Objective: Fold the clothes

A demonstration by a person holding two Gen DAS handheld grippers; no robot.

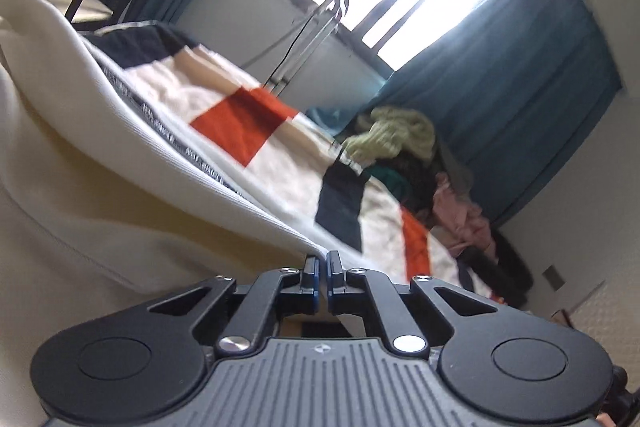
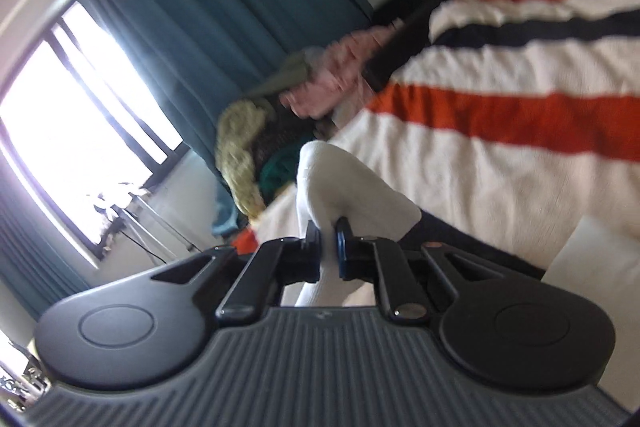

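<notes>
Cream garment [image 1: 80, 187] pinched in left gripper [image 1: 322, 267], spreading frame-left; right gripper [image 2: 327, 239] clamps its bunched edge; striped blanket [image 2: 500, 163] open upper right.

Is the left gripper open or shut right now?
Shut: the left gripper pinches the white garment's edge between nearly touching fingers.

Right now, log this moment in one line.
left gripper shut on cream garment | right gripper shut on cream garment | unfolded pile on bed
</notes>
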